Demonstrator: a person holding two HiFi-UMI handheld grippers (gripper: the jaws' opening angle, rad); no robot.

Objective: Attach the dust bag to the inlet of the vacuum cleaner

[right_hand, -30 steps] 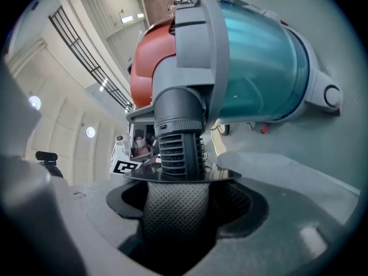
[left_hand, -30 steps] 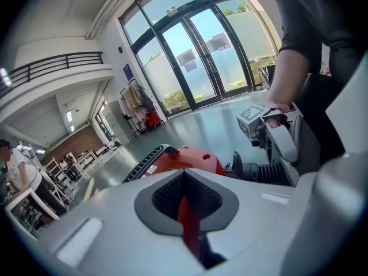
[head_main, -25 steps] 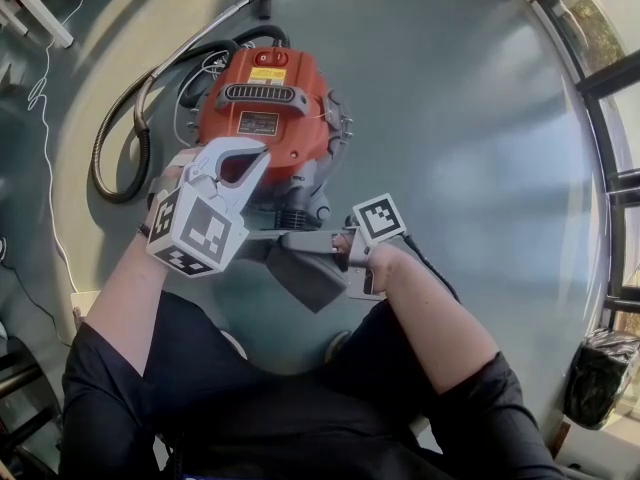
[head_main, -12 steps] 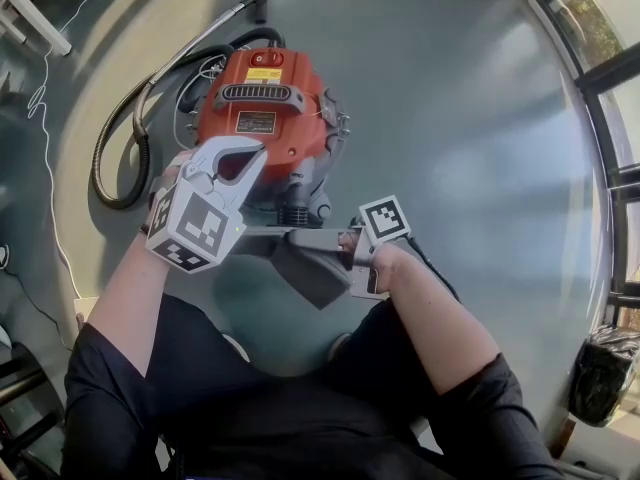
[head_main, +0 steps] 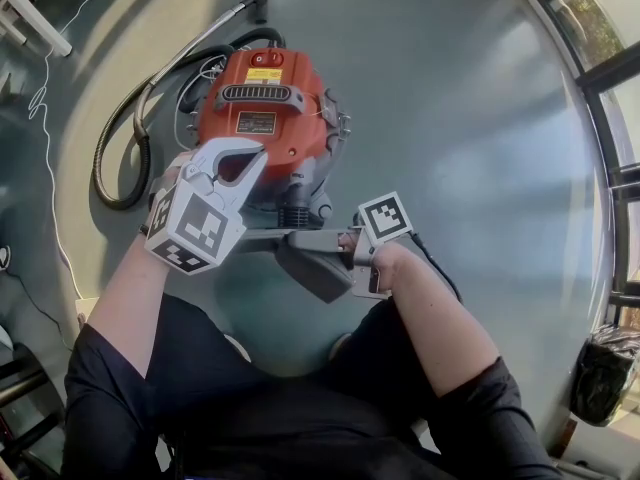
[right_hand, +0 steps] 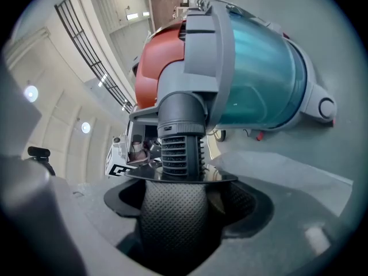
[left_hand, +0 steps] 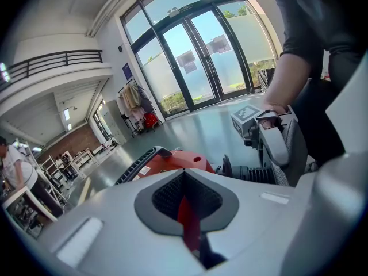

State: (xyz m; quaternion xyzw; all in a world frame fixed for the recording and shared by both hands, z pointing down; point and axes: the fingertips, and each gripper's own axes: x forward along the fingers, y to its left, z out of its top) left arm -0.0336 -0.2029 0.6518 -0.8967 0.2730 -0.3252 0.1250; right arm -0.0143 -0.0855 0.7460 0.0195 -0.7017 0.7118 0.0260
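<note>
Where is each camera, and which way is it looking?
Head view: on the person's head, looking steeply down at the vacuum cleaner on the floor; left arm and right arm show.
Left gripper view: on the left gripper, looking along its closed jaws past the vacuum cleaner toward glass doors; the right arm shows.
Right gripper view: on the right gripper, facing the inlet; its jaws are opening, the dust bag between them.
Shared: the right gripper's marker cube shows in the head and left gripper views.

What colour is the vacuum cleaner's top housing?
Orange-red. The top housing shows best in the head view.
</note>
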